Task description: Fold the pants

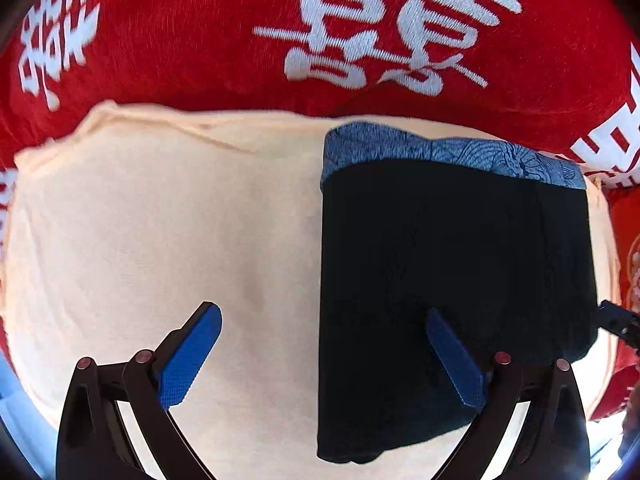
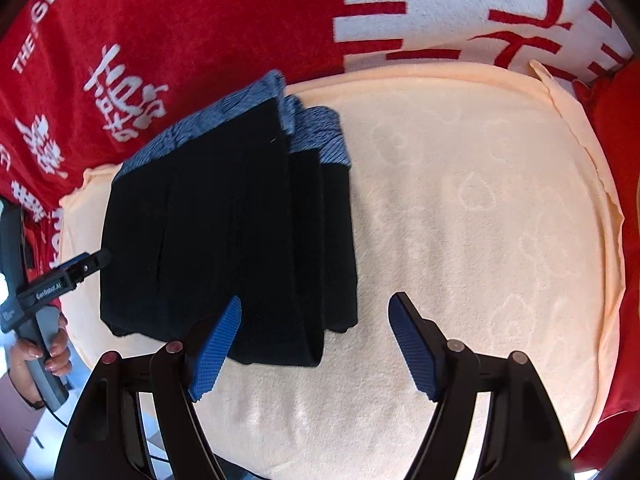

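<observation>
The black pants (image 1: 452,264) lie folded into a compact rectangle on a cream towel (image 1: 160,240), with the blue patterned waistband (image 1: 448,152) at the far end. In the right wrist view the pants (image 2: 224,236) show stacked layers and the waistband (image 2: 240,116) at the far edge. My left gripper (image 1: 324,320) is open and empty, its right finger over the near part of the pants. My right gripper (image 2: 316,308) is open and empty above the pants' near right corner. The left gripper also shows in the right wrist view (image 2: 86,262) at the pants' left edge.
The cream towel (image 2: 480,240) lies on a red blanket with white characters (image 1: 360,20), which surrounds it on all sides (image 2: 160,20). A hand (image 2: 36,356) holds the left gripper's handle at the left edge of the right wrist view.
</observation>
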